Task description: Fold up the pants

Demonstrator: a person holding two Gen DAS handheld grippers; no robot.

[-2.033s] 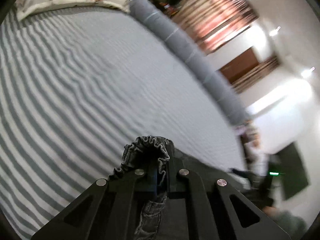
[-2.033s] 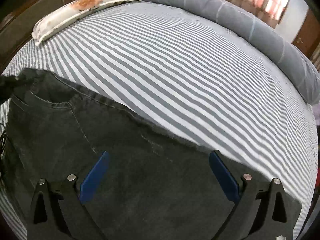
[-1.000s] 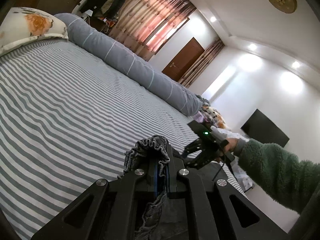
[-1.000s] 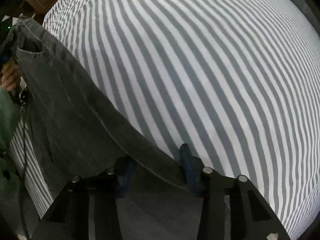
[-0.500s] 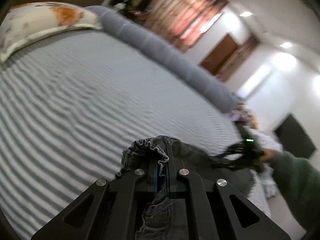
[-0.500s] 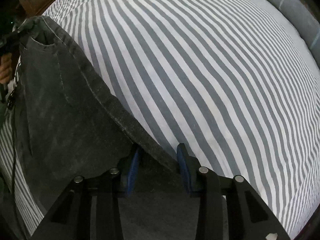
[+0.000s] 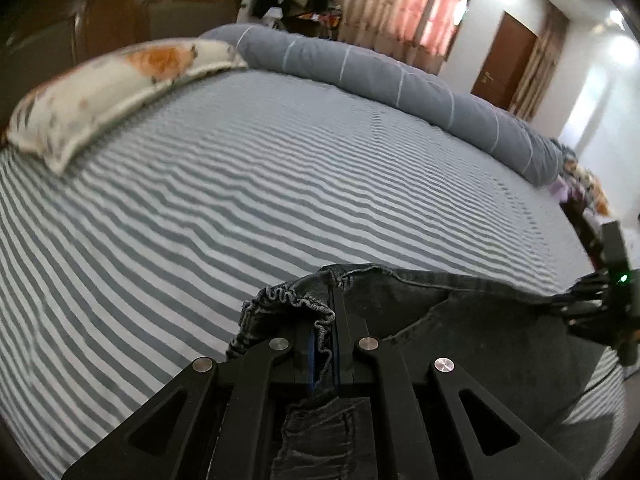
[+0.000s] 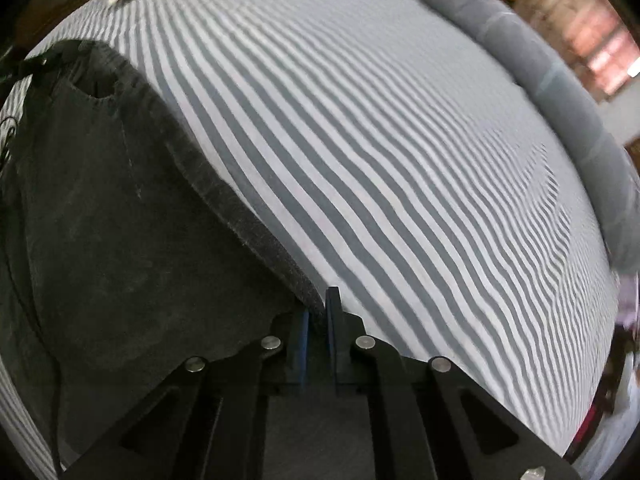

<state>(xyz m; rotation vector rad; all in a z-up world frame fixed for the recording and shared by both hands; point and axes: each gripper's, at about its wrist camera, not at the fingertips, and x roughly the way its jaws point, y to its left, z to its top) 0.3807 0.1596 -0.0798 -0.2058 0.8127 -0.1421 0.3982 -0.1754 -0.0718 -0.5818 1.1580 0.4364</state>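
Dark grey denim pants hang stretched between my two grippers above the striped bed. My left gripper is shut on the gathered elastic waistband. In the right wrist view the pants spread to the left, and my right gripper is shut on their upper edge, which runs up-left to a pocket opening. The right gripper also shows at the far right of the left wrist view, gripping the cloth.
A grey-and-white striped sheet covers the bed. A floral pillow lies at its far left end, and a rolled grey duvet runs along the far side. Curtains and a brown door stand behind.
My right gripper has shut on the pants edge that sat between its parted jaws and has lifted it. The left wrist view has tipped down toward the bed, still holding the waistband.
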